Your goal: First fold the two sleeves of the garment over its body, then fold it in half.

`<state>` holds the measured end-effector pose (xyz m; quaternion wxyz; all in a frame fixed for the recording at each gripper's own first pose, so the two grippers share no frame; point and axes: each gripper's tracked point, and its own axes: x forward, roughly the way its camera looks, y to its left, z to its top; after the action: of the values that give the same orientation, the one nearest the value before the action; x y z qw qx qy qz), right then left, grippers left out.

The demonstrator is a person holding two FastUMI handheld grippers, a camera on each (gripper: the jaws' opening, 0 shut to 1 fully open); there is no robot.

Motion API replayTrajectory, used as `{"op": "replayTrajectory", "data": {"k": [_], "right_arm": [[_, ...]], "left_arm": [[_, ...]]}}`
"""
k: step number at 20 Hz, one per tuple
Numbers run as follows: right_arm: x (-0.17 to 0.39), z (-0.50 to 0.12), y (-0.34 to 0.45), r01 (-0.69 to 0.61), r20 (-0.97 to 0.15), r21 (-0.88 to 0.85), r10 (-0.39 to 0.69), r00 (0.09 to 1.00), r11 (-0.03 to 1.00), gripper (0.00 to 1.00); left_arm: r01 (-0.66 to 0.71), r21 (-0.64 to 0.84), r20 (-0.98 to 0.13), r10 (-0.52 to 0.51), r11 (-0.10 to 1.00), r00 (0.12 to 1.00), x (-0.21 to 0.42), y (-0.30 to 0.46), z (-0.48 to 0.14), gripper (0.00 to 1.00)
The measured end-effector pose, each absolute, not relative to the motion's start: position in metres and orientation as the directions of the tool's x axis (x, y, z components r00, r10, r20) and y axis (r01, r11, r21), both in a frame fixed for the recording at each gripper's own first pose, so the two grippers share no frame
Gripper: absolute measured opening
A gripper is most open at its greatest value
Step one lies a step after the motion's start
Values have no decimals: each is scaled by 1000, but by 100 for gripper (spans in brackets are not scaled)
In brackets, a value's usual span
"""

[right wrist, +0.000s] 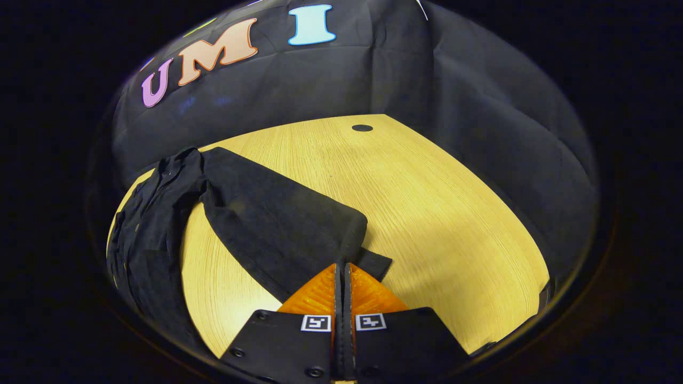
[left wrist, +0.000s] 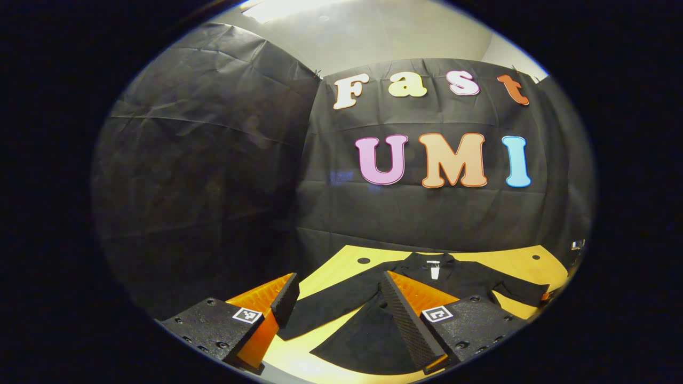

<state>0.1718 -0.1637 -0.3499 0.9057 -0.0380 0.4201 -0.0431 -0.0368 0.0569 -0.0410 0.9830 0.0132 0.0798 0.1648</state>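
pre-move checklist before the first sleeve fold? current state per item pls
1. Right gripper closed on the sleeve cuff: fingers are together at the cuff edge, but whether cloth is pinched between them: cannot tell.
2. Left gripper open and free: ok, fingers apart, above the garment.
3. Garment laid flat on the table: body looks spread in the left gripper view; bunched near the shoulder in the right gripper view: not ok.
4. Sleeves still unfolded: ok, both lie outward.
5. Table space beside the sleeve: ok, bare wood.
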Motion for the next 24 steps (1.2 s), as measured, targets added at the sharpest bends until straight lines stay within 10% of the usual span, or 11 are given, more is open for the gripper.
{"op": "replayTrajectory", "data": {"k": [13, 24], "right_arm": [[218, -263, -119, -11, -659, -37, -16, 752, 999, 2], [265, -155, 79, -210, -485, -14, 177, 857, 978, 2]], "left_arm": [[-296, 48, -171, 300, 954, 938, -33, 54, -52, 94], [-220, 50, -173, 225, 974, 959, -15, 101, -49, 94]]}}
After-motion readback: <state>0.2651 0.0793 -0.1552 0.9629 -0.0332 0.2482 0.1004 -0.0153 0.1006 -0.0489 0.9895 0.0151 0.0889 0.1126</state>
